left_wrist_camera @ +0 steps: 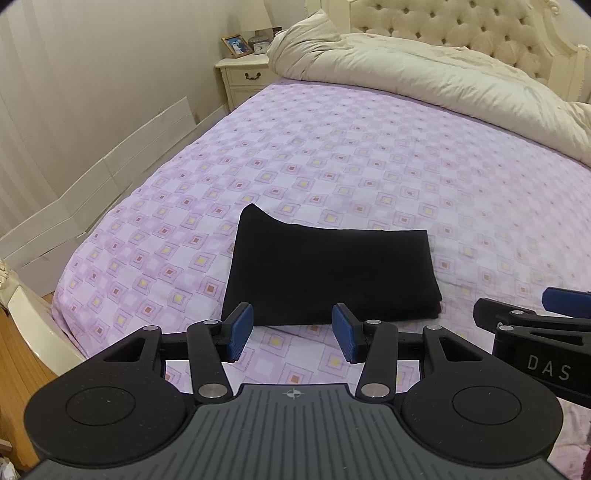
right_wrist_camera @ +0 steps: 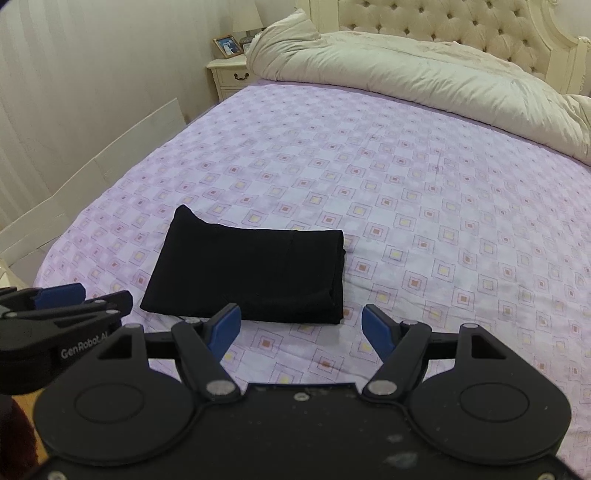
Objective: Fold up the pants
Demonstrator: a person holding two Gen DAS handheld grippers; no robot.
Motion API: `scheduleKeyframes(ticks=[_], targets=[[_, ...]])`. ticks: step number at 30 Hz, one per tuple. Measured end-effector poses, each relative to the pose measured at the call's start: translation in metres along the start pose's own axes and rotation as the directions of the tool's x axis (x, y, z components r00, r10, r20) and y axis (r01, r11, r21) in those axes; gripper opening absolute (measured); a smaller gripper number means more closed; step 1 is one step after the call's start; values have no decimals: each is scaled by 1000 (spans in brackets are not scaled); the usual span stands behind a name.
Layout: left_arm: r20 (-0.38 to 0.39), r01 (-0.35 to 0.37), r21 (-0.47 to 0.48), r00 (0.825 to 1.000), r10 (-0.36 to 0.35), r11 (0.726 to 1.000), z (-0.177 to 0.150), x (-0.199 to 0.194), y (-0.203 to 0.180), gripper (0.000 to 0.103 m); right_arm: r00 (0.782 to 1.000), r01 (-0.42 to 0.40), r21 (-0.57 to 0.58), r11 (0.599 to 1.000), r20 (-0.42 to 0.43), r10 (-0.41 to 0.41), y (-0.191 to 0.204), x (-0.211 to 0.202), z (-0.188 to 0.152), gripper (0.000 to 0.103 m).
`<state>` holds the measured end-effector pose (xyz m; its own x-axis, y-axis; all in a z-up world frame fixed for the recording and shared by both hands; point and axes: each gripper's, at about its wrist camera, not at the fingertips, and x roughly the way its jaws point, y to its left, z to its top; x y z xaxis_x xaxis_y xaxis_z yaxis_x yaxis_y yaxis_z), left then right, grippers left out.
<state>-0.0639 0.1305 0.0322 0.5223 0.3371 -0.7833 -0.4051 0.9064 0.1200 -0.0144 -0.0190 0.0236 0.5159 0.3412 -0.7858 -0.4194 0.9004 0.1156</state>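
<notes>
Black pants (left_wrist_camera: 332,273) lie folded into a compact rectangle on the purple patterned bedsheet (left_wrist_camera: 332,155), near the bed's front edge. My left gripper (left_wrist_camera: 292,330) hovers just in front of the pants' near edge, open, nothing between its blue pads. In the right wrist view the same pants (right_wrist_camera: 251,275) sit ahead and left of my right gripper (right_wrist_camera: 301,328), which stands wide open and holds nothing. Each gripper shows at the other view's edge: the right gripper (left_wrist_camera: 535,314) and the left gripper (right_wrist_camera: 66,299).
A rumpled cream duvet (left_wrist_camera: 424,74) is heaped at the head of the bed before a tufted headboard (left_wrist_camera: 461,26). A cream nightstand (left_wrist_camera: 243,77) with a photo frame and lamp stands at the far left. A wall runs along the bed's left side.
</notes>
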Motion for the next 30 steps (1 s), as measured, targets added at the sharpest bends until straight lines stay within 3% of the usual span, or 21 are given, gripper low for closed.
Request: scheduleKeyframes(ticks=[30], targets=[[-61, 71, -1, 996, -71, 997, 3, 15, 17, 46, 999, 33, 11, 999, -33, -33, 10, 10, 2, 77]])
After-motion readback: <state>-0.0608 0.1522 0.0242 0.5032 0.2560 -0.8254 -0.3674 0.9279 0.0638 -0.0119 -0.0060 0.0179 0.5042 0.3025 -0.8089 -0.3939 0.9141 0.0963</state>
